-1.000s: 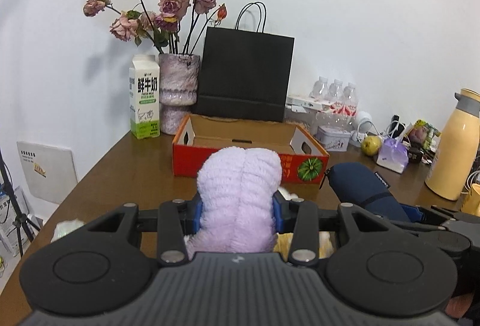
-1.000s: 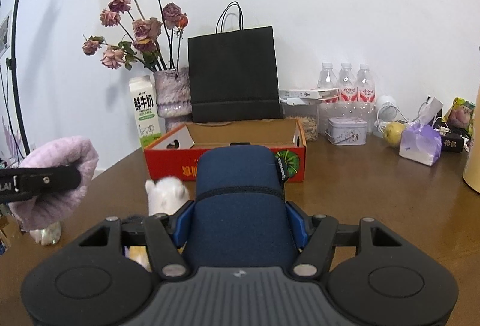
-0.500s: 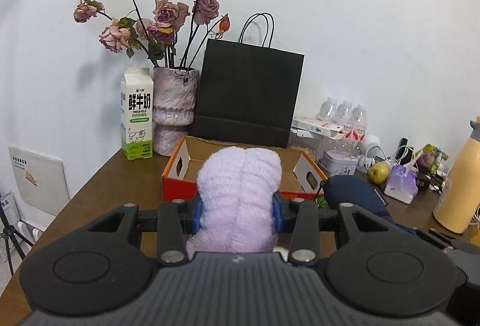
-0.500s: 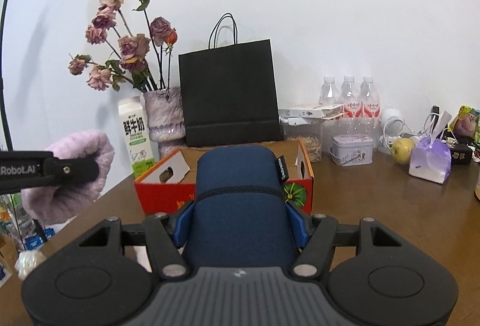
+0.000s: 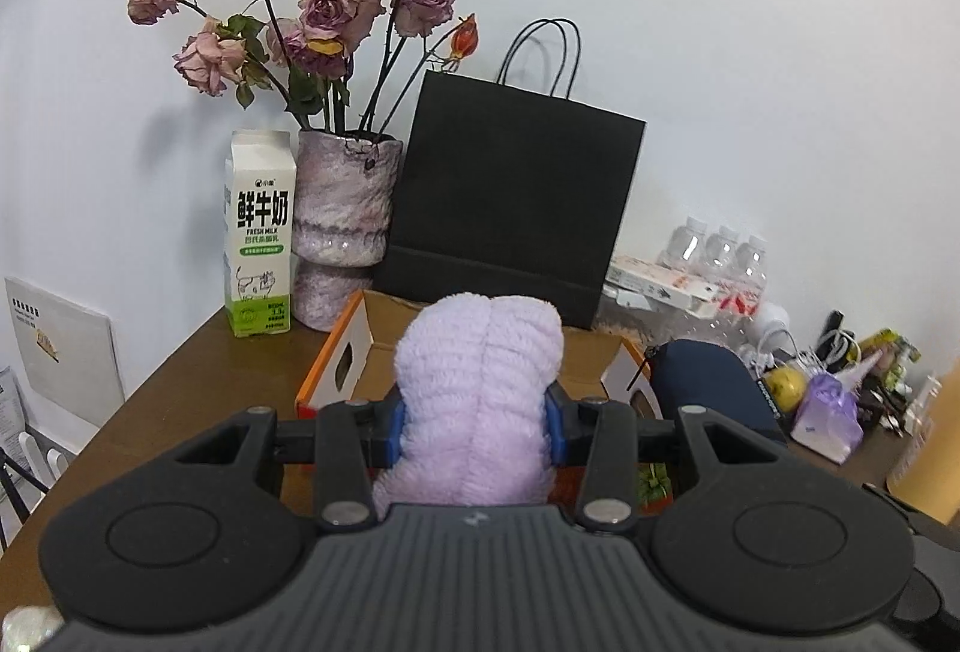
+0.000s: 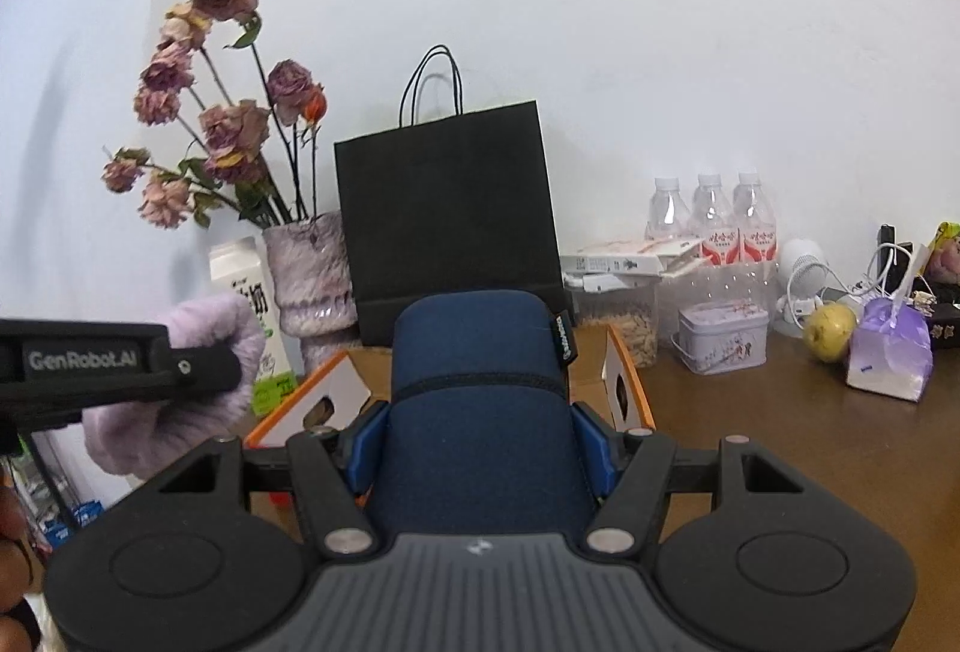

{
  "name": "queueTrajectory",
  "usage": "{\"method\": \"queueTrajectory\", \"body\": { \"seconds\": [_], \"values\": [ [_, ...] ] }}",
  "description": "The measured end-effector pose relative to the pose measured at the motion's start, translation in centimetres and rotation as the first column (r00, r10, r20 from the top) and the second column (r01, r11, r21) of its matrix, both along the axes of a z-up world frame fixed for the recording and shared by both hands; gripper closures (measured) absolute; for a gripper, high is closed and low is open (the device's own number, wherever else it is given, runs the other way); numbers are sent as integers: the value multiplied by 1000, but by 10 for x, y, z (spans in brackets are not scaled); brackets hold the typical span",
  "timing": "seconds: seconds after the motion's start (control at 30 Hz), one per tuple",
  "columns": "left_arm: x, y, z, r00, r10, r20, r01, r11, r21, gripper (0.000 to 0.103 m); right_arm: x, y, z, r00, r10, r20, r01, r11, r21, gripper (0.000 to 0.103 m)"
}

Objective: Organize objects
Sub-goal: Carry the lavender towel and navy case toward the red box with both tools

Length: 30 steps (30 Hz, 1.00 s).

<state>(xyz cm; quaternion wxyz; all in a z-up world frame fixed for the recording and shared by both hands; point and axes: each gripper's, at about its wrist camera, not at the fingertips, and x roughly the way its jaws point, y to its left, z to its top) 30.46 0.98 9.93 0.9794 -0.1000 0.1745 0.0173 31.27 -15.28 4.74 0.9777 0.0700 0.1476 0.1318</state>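
Both grippers have moved closer to the orange cardboard box point(image 5: 336, 370). The left gripper's point(image 5: 475, 412) fingers pinch a lilac plush toy point(image 5: 480, 400) above it; the right gripper's point(image 6: 477, 448) fingers clamp a navy pouch point(image 6: 480, 388). The milk carton point(image 5: 259, 232) on the bench point(image 5: 198, 382) reads "FRESH MILK".

Both grippers are travelling forward and slightly upward across the table point(image 5: 180, 388) toward the orange cardboard box point(image 5: 354, 352). The left gripper point(image 5: 474, 418), carrying the lilac fluffy towel point(image 5: 480, 388), is closing in until the box sits just beneath it. The right gripper point(image 6: 480, 442), bearing the navy pouch point(image 6: 480, 388), is advancing alongside, the box's open top now directly ahead.
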Motion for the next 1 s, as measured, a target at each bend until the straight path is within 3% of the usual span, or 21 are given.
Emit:
{"method": "queueTrajectory", "body": {
  "seconds": [0.3, 0.47, 0.63, 1.0],
  "values": [
    [47, 8, 9, 996, 72, 47, -70, 997, -31, 61, 47, 17, 3, 1000, 17, 6, -17, 1000, 14, 41],
    [78, 8, 0, 997, 77, 8, -77, 997, -14, 61, 73, 18, 2, 1000, 18, -5, -18, 1000, 10, 41],
    [106, 8, -12, 993, 122, -9, -121, 991, 50, 61, 97, 19, -1, 999, 24, -28, -25, 999, -25, 41],
    [158, 12, -41, 984, 130, -118, -123, 990, 63, 61, 153, 14, -25, 992, 21, -123, -21, 1000, -2, 41]
  ]
}}
